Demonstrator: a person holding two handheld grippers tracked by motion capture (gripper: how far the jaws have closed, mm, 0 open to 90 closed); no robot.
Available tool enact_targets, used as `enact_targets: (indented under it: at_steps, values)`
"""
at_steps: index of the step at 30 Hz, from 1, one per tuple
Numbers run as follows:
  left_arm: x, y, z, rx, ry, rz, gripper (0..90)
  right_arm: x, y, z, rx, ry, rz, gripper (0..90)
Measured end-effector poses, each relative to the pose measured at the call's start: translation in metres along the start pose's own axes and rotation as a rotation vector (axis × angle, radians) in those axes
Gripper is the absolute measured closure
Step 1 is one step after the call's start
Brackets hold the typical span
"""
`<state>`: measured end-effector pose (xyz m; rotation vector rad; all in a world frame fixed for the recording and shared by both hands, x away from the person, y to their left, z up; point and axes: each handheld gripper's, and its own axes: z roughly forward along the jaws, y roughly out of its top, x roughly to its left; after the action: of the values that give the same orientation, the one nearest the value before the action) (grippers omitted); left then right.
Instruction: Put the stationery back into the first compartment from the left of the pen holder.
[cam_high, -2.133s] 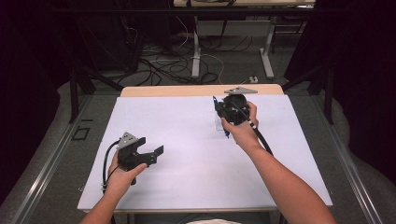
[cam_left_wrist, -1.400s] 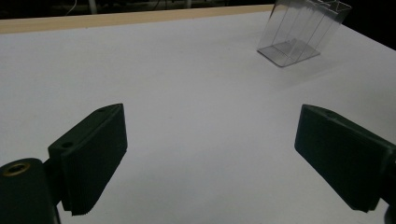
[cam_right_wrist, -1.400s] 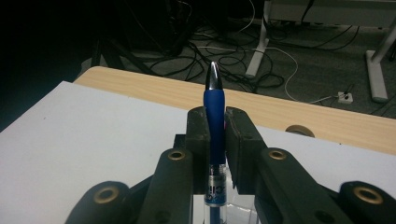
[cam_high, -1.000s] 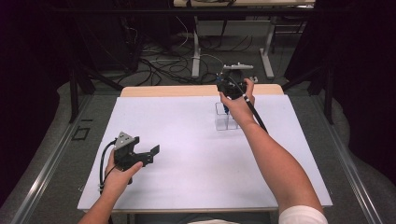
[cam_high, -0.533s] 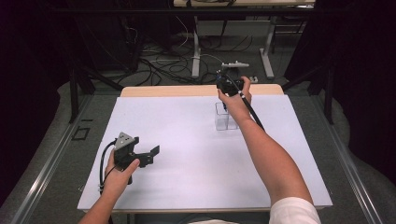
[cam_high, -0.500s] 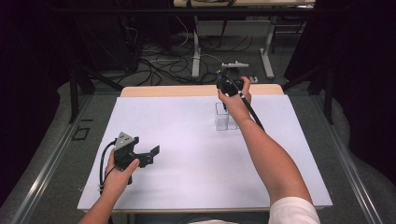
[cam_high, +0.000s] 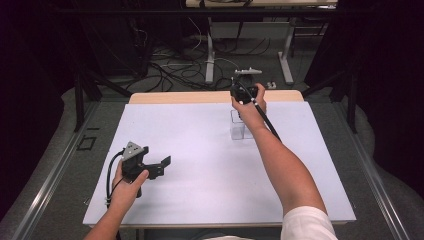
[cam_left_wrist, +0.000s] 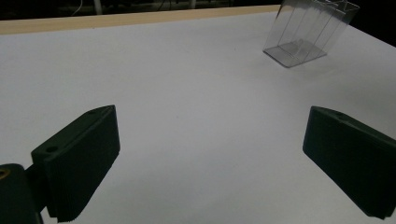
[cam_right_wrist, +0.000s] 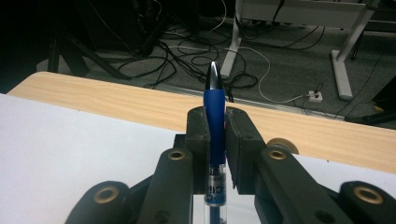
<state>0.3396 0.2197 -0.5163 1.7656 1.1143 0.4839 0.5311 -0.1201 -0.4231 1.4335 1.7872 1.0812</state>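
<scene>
A blue pen (cam_right_wrist: 214, 121) is pinched tight between the jaws of the right tool (cam_high: 243, 93), w/ its tip up past them, so it can be carried w/o slipping. That tool is held just above the clear box (cam_high: 238, 126), at the far side of the worktop (cam_high: 200, 150); prob. the pen is meant to be dropped in. The left tool (cam_high: 156, 167) is kept wide open w/ nothing in it, well apart from the clear box and on its near left, so it is out of the way.

Wooden table (cam_high: 200, 97), white sheet (cam_high: 200, 150) covering most of it, clear plastic holder (cam_high: 239, 126) standing near the far edge
</scene>
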Motion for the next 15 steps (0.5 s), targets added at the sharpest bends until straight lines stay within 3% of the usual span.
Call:
enact_targets:
  at_steps: [15]
  values:
    - [-0.0001,-0.0001,0.0003,0.002,-0.002,0.0,4.0,0.007,-0.006,0.005,0.014,0.011,-0.034,80.3]
